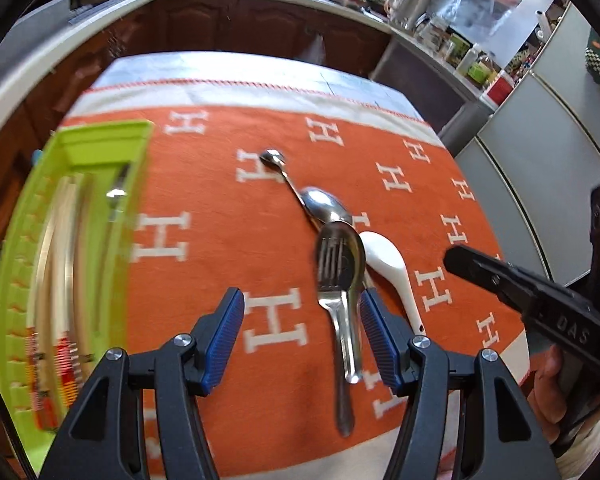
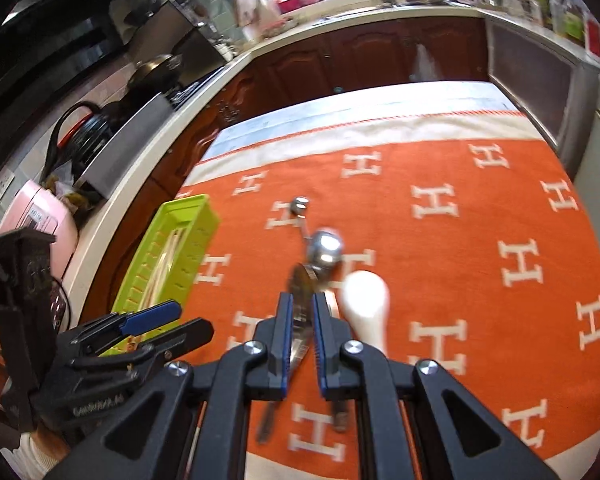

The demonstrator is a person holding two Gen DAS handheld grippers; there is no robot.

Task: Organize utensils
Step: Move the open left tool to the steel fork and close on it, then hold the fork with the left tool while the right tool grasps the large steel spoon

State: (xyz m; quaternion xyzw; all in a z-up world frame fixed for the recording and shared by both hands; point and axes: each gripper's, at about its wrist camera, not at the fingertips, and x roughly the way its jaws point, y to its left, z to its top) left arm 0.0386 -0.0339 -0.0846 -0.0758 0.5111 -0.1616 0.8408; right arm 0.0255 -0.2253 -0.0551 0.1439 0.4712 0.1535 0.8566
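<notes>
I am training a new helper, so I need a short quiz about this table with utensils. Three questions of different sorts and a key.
1. True or false: the fork lies with its tines over the bowl of a metal spoon.
2. In the left wrist view, where is the green tray? A) at the left edge of the orange cloth; B) at its right edge; C) on the kitchen counter.
3. Fill in: the jaws of the left gripper stand ___, with nothing pressed between them.

Key: 1 true; 2 A; 3 open.
</notes>
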